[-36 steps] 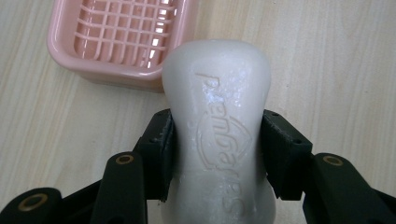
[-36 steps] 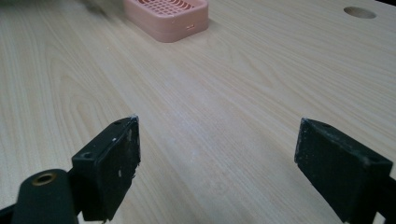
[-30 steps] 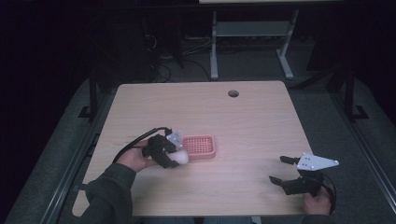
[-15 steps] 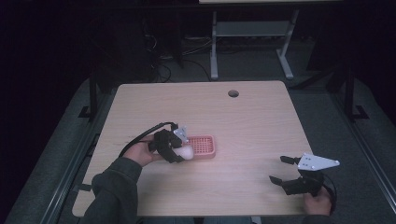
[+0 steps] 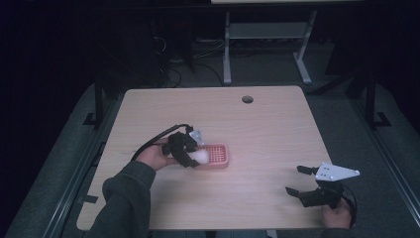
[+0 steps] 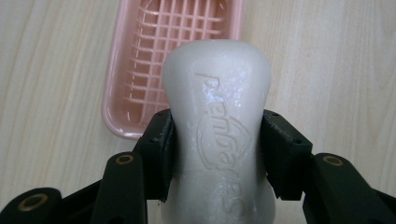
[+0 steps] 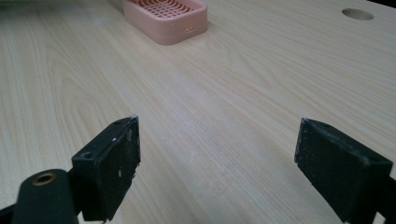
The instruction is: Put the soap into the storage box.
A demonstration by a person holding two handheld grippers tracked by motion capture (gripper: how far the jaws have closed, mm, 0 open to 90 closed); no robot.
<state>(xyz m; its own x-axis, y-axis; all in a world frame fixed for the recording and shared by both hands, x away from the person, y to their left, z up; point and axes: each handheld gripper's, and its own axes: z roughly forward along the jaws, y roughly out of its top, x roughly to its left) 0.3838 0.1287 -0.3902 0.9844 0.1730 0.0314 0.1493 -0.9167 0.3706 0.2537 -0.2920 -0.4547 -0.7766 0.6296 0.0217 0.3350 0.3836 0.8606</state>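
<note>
A white bar of soap [image 6: 218,121] with raised lettering is clamped between the jaws of my left gripper [image 6: 215,140]. It hangs over the near end of a pink slatted soap dish [image 6: 154,56]. In the high view the left gripper [image 5: 193,157] holds the soap [image 5: 200,156] at the left end of the dish [image 5: 218,154], near the table's middle left. My right gripper [image 5: 296,179] rests low at the front right of the table, jaws wide apart and nothing between them. From the right gripper view [image 7: 217,154] the pink dish [image 7: 166,16] lies far ahead.
The wooden table [image 5: 277,134] has a round cable hole [image 5: 247,99] near its far edge. A metal desk frame [image 5: 262,39] stands on the floor beyond the table. Bare wood lies between the dish and the right gripper.
My left gripper has carried the soap to the right, from beside the dish to over its left end. The right gripper has stayed in place.
</note>
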